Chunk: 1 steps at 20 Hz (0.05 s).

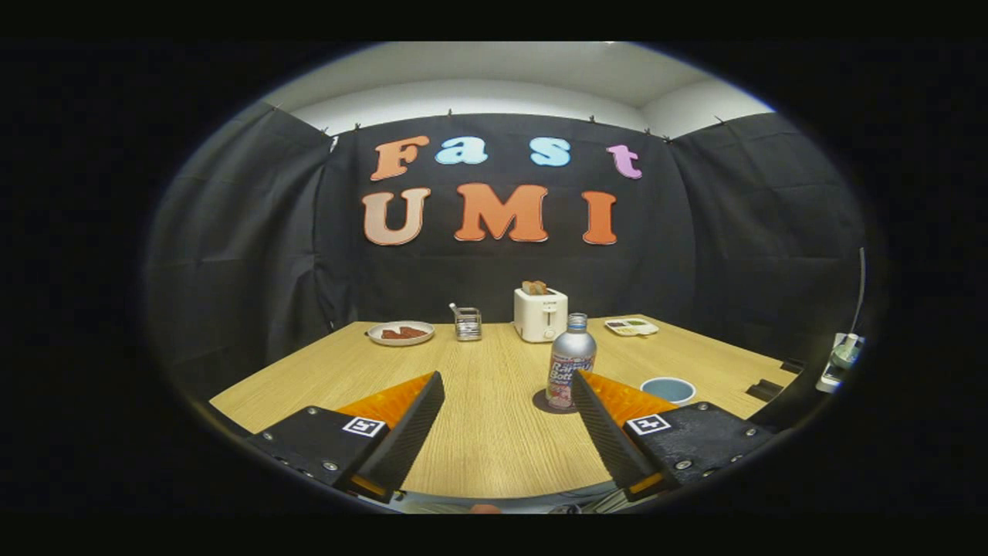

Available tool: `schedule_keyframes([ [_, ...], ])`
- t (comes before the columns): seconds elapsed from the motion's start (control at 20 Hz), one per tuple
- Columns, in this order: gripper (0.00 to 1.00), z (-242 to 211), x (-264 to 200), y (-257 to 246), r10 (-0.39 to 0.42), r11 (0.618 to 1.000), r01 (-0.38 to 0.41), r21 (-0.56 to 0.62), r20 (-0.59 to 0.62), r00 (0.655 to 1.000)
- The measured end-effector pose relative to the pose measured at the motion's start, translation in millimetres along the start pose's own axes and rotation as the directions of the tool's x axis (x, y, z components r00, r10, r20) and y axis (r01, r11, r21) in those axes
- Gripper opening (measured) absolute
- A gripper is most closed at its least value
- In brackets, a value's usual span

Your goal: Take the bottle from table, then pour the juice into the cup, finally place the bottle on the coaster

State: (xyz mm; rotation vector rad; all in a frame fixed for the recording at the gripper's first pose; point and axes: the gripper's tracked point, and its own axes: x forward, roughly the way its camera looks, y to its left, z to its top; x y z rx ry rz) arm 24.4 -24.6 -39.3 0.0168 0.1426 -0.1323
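One bottle (571,360) stands upright on the wooden table (494,432), a silvery thing with a printed label, and it sits on a single dark round coaster (543,404) whose edge peeks out at its base. It is just ahead of the right-hand finger's tip, slightly right of the picture's centre. One cup (668,389), pale blue and open-topped, rests on the table just right of the bottle – its lower rim is cut off by that same finger. The gripper (508,384) has its two fingers spread wide apart at the bottom of the picture, holding nothing, with bare tabletop between them; each finger block carries one square marker. Farther back, along the far side of the table, there is one white toaster (540,314) with toast sticking up from its slots, though how many slices I cannot make out. Left of it stands one small metal rack (467,323), and further left one white plate (400,333) with something reddish-brown on it, too small to identify. Right of the toaster lies one flat white tray (631,327) with small bits on it – also hard to read. At the far right a pale device with a cable (845,351) is partly cut off in the dark fringe.
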Motion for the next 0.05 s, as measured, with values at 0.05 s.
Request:
schedule_keyframes([
  [0.05, 0.98, -0.1, 0.3, -0.2, 0.001, 1.0, -0.001, -0.001, -0.002, 1.0],
])
